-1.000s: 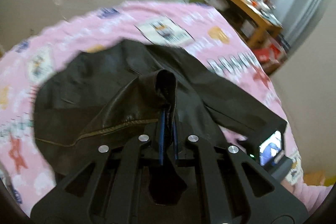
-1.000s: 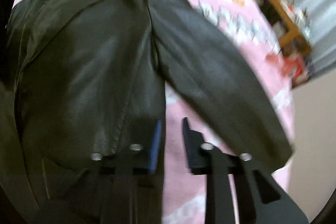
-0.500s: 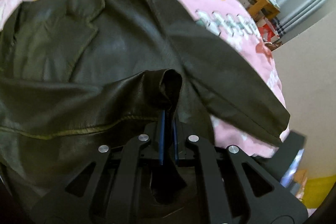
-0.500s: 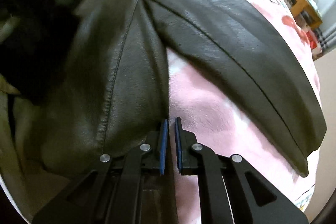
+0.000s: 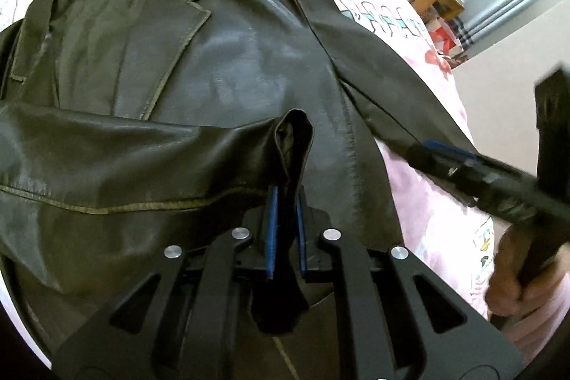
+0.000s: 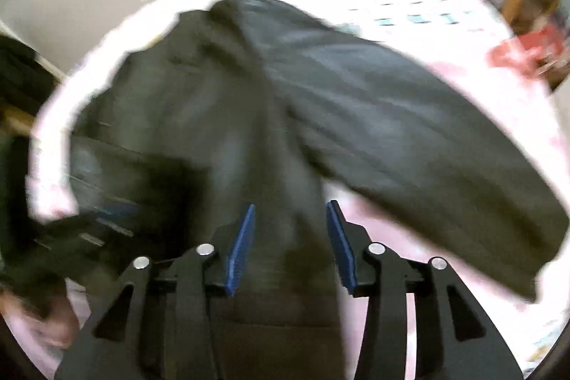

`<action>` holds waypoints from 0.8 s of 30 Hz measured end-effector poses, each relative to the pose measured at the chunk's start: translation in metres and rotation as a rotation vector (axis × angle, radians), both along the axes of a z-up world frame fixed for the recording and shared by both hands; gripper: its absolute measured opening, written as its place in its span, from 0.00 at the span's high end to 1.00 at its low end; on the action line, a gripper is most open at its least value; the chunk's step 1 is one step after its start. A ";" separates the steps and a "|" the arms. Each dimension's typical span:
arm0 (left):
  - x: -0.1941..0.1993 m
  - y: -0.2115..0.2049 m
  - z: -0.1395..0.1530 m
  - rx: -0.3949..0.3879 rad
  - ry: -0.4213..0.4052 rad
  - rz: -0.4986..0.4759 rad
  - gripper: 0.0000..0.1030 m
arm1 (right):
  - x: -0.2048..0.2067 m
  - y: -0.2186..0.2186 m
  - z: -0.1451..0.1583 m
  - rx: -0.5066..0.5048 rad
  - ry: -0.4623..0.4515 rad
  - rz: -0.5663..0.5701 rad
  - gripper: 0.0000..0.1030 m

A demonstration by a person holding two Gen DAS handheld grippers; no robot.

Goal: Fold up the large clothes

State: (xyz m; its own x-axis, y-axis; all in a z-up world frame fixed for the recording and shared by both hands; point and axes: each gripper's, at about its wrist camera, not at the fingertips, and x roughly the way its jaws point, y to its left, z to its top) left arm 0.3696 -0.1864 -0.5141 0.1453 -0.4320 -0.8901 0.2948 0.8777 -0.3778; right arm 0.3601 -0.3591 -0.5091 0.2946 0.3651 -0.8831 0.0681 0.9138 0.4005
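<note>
We are folding a dark, glossy leather-look jacket (image 5: 228, 66) spread front-up on a bed with a pink cartoon-print cover (image 5: 420, 194): our left hand-held gripper (image 5: 285, 230) is clamped on the cuff of its left sleeve (image 5: 149, 159), drawn across the chest. Our right hand-held gripper (image 6: 290, 237) hovers with jaws apart above the hem beside the outstretched right sleeve (image 6: 427, 145); we judge that sleeve needs folding in next. No containers are visible.

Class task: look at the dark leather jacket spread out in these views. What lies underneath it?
Under the jacket lies a pink printed bedspread, showing around its edges and between body and right sleeve. Whatever is beneath the jacket's middle is covered.
</note>
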 end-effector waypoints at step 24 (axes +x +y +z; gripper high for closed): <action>-0.018 0.013 -0.008 -0.023 -0.011 0.072 0.91 | 0.068 0.077 -0.038 0.162 0.317 0.155 0.78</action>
State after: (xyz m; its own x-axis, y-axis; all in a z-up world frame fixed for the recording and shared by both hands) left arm 0.3512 -0.1736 -0.5219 0.1864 -0.4399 -0.8785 0.2351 0.8881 -0.3949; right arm 0.4276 -0.2826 -0.5471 -0.0537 0.5257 -0.8489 0.0776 0.8498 0.5214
